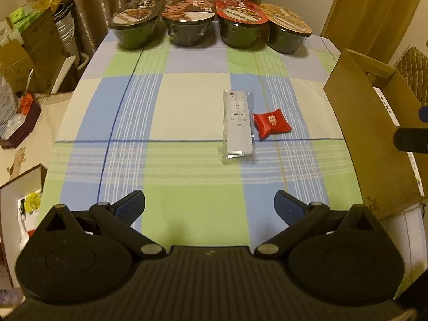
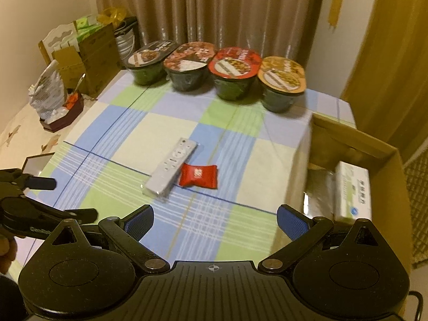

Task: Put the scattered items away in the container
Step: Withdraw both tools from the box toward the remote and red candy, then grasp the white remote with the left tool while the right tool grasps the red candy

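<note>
Cardboard makes up the container (image 2: 385,160), an open box standing at the right edge of the table, and in the right wrist view a white carton with green print (image 2: 353,192) already lies inside it against the far side wall. Judging by that, at least one item is put away; whatever else the box may hold is hidden by its near wall and by blur, so I cannot say more.

Out on the checked tablecloth (image 1: 187,107), two loose items are left. A white remote in a clear sleeve (image 1: 237,123) lies near the middle of the cloth, and a red snack packet (image 1: 271,123) sits just beside it on the side toward the box, the two close but whether they touch is hard to tell. Both are well apart from the container.

Four lidded instant-noodle bowls (image 1: 188,21) stand in a neat row along the far edge of the table; whether they count as scattered items is a matter of judgement, and lined up as they are, they look more like a backdrop.

The left gripper (image 1: 210,203) hangs above the near part of the cloth with its jaws spread wide and nothing between them. The right gripper (image 2: 215,219) is likewise wide and empty, near the box's near corner. So the task looks partly done, with the remote and the packet the likely remainder.
</note>
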